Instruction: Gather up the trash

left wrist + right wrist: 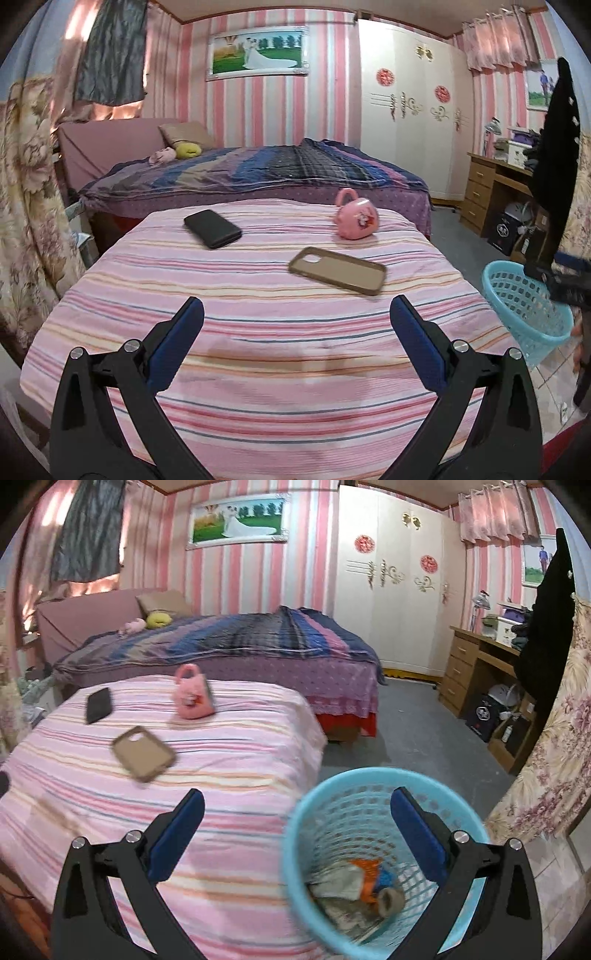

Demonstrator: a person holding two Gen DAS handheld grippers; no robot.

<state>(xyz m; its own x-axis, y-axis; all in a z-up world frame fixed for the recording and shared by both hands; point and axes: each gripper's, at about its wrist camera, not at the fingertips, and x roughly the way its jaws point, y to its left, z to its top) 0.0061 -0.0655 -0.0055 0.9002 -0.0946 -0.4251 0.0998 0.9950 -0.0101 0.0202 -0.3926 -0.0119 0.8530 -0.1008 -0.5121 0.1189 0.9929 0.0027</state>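
1. We note the blue mesh basket on the floor beside the striped bed, holding crumpled grey and orange-blue trash (blurred).
2. Our right gripper hovers above it, jaws spread, empty.
3. Our left gripper is likewise spread over the bed.

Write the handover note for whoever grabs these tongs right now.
Left tongs: open, empty, over the striped bed.
Right tongs: open, empty, above the blue basket beside the bed.
Done: crumpled wrappers lie in the basket.
On the bed: black phone, brown phone case, pink mug; none looks like trash.
Left: no loose trash visible on the bed; check elsewhere.
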